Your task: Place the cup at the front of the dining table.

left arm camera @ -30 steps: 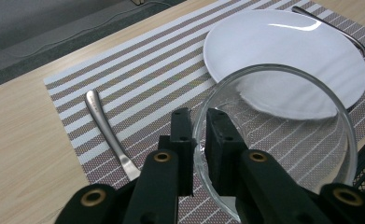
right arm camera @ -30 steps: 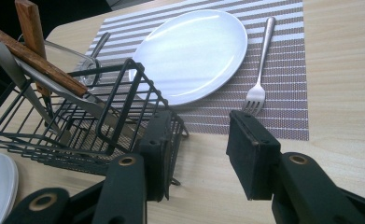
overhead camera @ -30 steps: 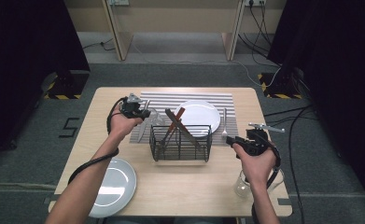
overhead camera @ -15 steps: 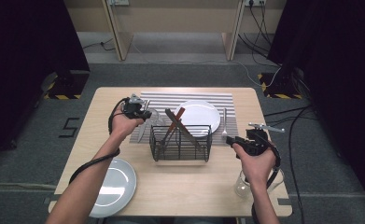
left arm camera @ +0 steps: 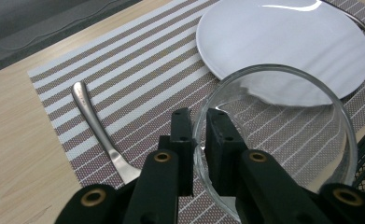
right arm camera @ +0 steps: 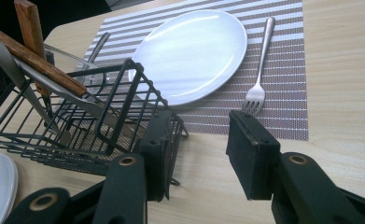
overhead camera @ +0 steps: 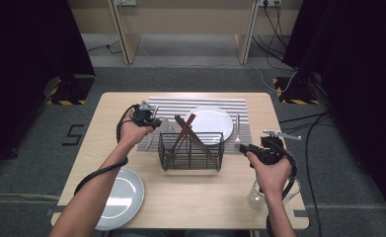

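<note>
Little has shifted since the earlier frames: both hands are kept where they were, the left gripper (overhead camera: 153,121) staying clamped on the thin rim of a clear drinking glass (left arm camera: 283,135), one jaw inside the wall and one outside. That glass is held over the striped woven placemat (left arm camera: 138,88), just left of the black wire basket (overhead camera: 190,150), with a round, glossy white plate (left arm camera: 283,42) seen beyond it and a brushed steel handle (left arm camera: 94,123) lying on the mat beside it. The right gripper (right arm camera: 199,154) is held with its jaws spread wide and nothing between them, low over the pale wooden table (overhead camera: 200,192) beside the basket's right end. Wooden-handled utensils (right arm camera: 31,51) are seen leaning crossed in the basket. A steel fork (right arm camera: 259,74) lies on the mat right of the plate. Nearer the person, a grey plate (overhead camera: 119,195) rests at the table's left front corner and a second clear glass (overhead camera: 257,195) at the right front. Grey carpet, cables and dark curtains are seen beyond the table.
</note>
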A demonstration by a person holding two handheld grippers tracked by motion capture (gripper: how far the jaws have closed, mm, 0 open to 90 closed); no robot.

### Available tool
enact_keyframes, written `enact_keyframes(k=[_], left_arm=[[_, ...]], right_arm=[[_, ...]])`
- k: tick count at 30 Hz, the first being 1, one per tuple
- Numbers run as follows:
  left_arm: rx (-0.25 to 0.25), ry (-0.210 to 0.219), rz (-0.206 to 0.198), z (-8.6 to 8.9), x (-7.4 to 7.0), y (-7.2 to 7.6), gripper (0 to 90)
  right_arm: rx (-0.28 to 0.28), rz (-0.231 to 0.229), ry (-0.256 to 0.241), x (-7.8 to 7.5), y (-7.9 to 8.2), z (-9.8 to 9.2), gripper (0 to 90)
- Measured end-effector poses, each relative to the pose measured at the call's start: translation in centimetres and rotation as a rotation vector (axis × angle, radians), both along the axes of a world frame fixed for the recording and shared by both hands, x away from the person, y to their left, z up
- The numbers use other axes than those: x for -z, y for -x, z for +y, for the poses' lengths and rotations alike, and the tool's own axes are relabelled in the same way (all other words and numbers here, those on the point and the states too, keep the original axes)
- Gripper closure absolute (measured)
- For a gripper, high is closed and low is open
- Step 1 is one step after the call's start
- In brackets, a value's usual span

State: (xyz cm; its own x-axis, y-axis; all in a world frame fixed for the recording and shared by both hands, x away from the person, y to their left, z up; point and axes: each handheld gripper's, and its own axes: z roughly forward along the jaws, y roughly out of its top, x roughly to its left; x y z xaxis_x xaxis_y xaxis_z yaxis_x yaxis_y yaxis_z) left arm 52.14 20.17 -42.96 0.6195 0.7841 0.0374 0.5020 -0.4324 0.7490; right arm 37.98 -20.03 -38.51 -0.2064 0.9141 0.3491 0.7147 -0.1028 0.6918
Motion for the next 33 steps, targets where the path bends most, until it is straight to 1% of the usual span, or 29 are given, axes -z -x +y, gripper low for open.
enact_keyframes(k=[2,12,17,21,33], left_arm=[[0.002,-0.007,0.004,-0.02,0.05,0.00,81.2],[0.005,-0.015,0.025,-0.08,0.41,-0.17,81.2],[0.006,-0.019,0.030,-0.11,0.35,-0.30,81.2],[0.006,-0.015,0.032,-0.09,0.37,-0.37,81.2],[-0.009,0.024,0.043,0.26,0.59,-0.67,80.8]], right_arm=[[-0.001,-0.003,0.003,0.00,0.00,-0.04,59.8],[-0.001,0.000,0.001,0.00,0.00,0.02,59.8],[0.000,-0.001,0.000,-0.02,0.00,-0.02,59.8],[-0.001,0.000,0.001,0.00,0.00,0.02,59.7],[-0.003,-0.002,0.004,0.08,-0.02,0.08,59.3]])
